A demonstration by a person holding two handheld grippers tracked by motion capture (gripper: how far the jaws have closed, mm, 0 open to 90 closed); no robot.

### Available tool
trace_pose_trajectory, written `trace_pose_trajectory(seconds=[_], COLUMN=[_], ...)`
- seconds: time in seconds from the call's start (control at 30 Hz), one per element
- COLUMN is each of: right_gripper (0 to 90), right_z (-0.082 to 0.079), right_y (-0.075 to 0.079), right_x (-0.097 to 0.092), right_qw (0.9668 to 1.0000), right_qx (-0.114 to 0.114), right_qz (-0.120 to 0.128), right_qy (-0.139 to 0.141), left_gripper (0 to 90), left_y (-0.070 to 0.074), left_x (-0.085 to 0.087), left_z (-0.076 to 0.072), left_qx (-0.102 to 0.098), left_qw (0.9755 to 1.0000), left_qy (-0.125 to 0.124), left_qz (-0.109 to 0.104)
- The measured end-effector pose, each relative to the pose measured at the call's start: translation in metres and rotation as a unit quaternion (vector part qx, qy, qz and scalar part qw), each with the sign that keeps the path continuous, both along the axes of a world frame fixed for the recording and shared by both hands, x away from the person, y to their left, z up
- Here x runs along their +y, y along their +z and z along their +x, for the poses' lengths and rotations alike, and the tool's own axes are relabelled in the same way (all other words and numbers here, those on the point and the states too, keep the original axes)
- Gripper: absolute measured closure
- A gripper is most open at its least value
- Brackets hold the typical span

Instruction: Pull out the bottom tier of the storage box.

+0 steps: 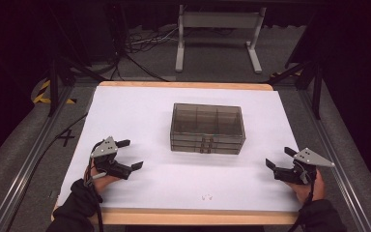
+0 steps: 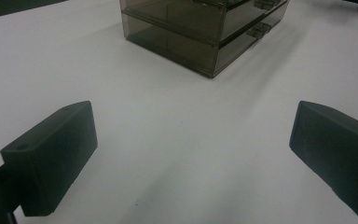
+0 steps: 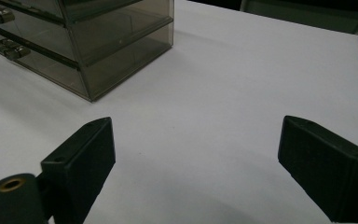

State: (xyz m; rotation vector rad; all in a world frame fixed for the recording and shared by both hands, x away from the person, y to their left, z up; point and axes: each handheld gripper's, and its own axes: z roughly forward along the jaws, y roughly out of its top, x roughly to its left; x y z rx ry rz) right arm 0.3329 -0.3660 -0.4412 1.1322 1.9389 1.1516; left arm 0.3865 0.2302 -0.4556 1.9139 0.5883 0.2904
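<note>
A smoky see-through plastic drawer box [image 1: 207,128] stands in the middle of the white table, its small front handles [image 1: 206,144] facing the near edge. My left gripper [image 1: 130,154] rests at the near left of the table, open, with nothing between its jaws. My right gripper [image 1: 280,157] sits at the near right, also open and empty. In the left gripper view the drawer box [image 2: 200,32] is ahead, beyond the left gripper [image 2: 193,158]. The right gripper view has the drawer box [image 3: 79,44] at upper left, past the right gripper [image 3: 196,172].
The white table [image 1: 149,111] has a wooden rim [image 1: 193,216] along its near and far edges. Metal rails run down both sides. Beyond the far edge stands a white frame [image 1: 217,38] among cables on the floor.
</note>
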Motion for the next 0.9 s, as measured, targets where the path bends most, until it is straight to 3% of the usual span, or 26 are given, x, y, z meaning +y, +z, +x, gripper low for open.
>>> trace_pose_trajectory(seconds=[0.07, 0.2, 0.37, 0.47, 0.5, 0.57, 0.9], right_gripper=[12.3, 16.0, 17.4, 18.8, 19.6, 17.7, 18.0], right_z=[0.001, 0.005, 0.012, 0.013, 0.014, 0.014, 0.005], right_y=[0.000, 0.000, -0.001, -0.001, -0.001, -0.002, -0.001], right_x=[0.001, 0.002, 0.002, 0.002, 0.002, 0.003, 0.018], right_qw=[1.0000, 0.9996, 0.9980, 0.9972, 0.9964, 0.9937, 0.9957], right_qx=[0.004, 0.025, 0.062, 0.074, 0.085, 0.109, 0.088], right_qz=[-0.004, -0.009, -0.010, -0.004, 0.002, 0.009, 0.002], right_qy=[-0.001, -0.005, -0.004, -0.001, 0.005, 0.024, 0.029], left_gripper=[1.3, 1.3, 7.9, 20.0, 20.0, 29.1, 33.0], left_y=[0.000, 0.001, 0.004, 0.009, 0.016, 0.022, 0.054], left_x=[-0.001, -0.004, -0.006, -0.008, -0.012, -0.016, -0.040], left_z=[-0.001, -0.001, -0.002, 0.000, 0.004, 0.010, 0.033], left_qx=[0.002, 0.002, -0.003, -0.004, -0.004, -0.012, -0.034], left_qw=[0.9999, 0.9996, 0.9996, 0.9994, 0.9992, 0.9991, 0.9982], left_qy=[-0.012, -0.012, -0.007, -0.015, -0.021, -0.028, -0.050], left_qz=[0.011, 0.027, 0.026, 0.030, 0.034, 0.030, 0.006])
